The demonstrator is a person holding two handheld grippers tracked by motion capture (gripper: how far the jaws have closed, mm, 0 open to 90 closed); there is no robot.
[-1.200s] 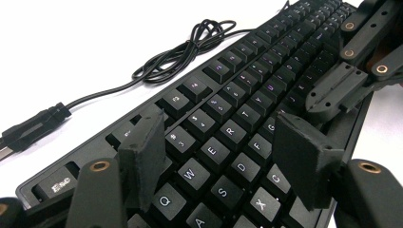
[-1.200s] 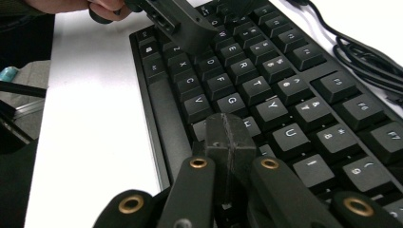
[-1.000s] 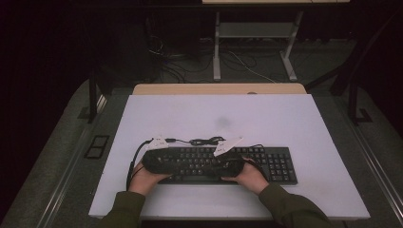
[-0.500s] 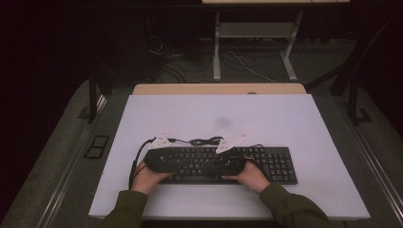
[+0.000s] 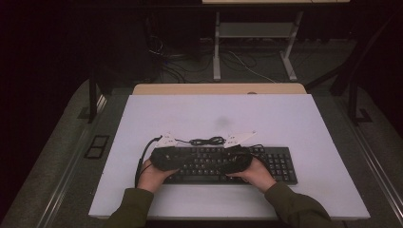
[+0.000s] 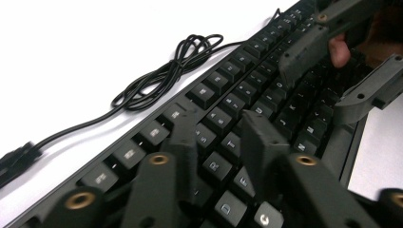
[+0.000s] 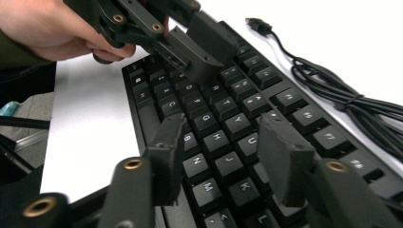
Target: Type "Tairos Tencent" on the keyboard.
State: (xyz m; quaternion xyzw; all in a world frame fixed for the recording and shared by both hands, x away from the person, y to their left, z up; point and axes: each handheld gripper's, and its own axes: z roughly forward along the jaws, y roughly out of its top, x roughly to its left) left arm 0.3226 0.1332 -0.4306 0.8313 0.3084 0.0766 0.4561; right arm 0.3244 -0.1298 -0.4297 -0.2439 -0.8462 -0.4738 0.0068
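High view — claws (image 5: 164, 159) (image 5: 240, 160) over keyboard (image 5: 278, 164)

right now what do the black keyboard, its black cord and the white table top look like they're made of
Black keyboard: probably matt moulded plastic, with dull keycaps and white printed letters. Thin black cord: seemingly rubber- or vinyl-sheathed, since it lies in limp loops with a slight sheen. White table top: smooth and even; laminate or painted board, I cannot tell which.

Dim high view with dark surroundings, bright white table (image 5: 285, 123), near jaws blurred, slight glare
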